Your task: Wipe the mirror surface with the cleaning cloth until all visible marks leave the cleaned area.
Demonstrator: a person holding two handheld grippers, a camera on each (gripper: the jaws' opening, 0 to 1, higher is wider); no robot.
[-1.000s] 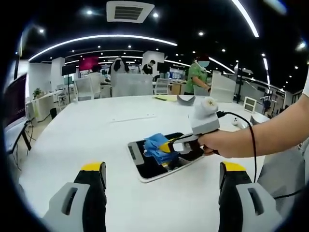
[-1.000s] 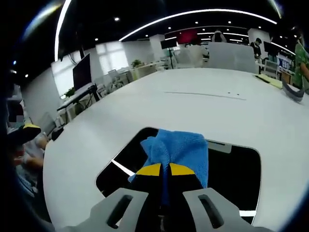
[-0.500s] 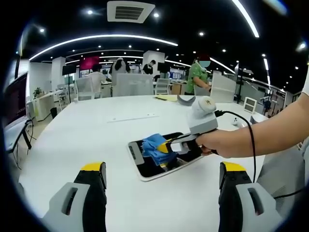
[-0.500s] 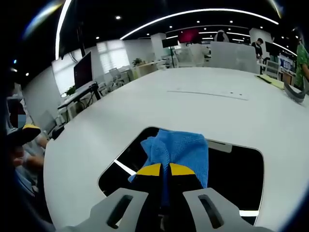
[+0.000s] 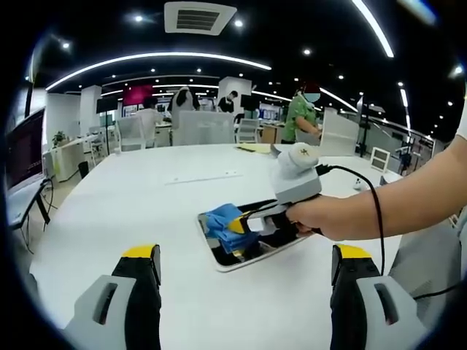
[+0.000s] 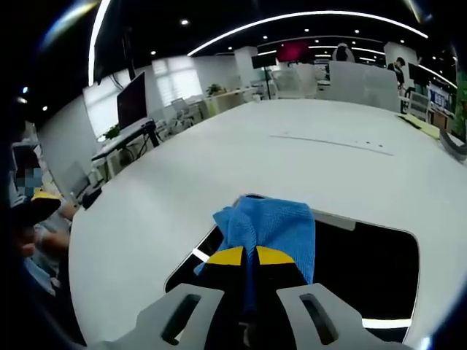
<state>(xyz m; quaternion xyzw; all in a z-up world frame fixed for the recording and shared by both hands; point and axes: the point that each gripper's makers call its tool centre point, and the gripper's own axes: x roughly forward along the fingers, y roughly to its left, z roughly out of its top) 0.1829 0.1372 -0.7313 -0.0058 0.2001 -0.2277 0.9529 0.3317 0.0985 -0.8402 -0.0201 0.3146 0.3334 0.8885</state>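
The mirror (image 5: 252, 240) is lying flat on the white table (image 5: 131, 211), dark glass up, in a pale frame. The right gripper (image 6: 249, 257) is pinching the blue cleaning cloth (image 6: 271, 227) between closed jaws — the cloth is pressing on the glass at the mirror's left end, as the left gripper view shows. A person's hand (image 5: 321, 217) is holding that tool. The left gripper (image 5: 244, 255) is hanging nearer, over bare table, jaws spread wide — gripping nothing.
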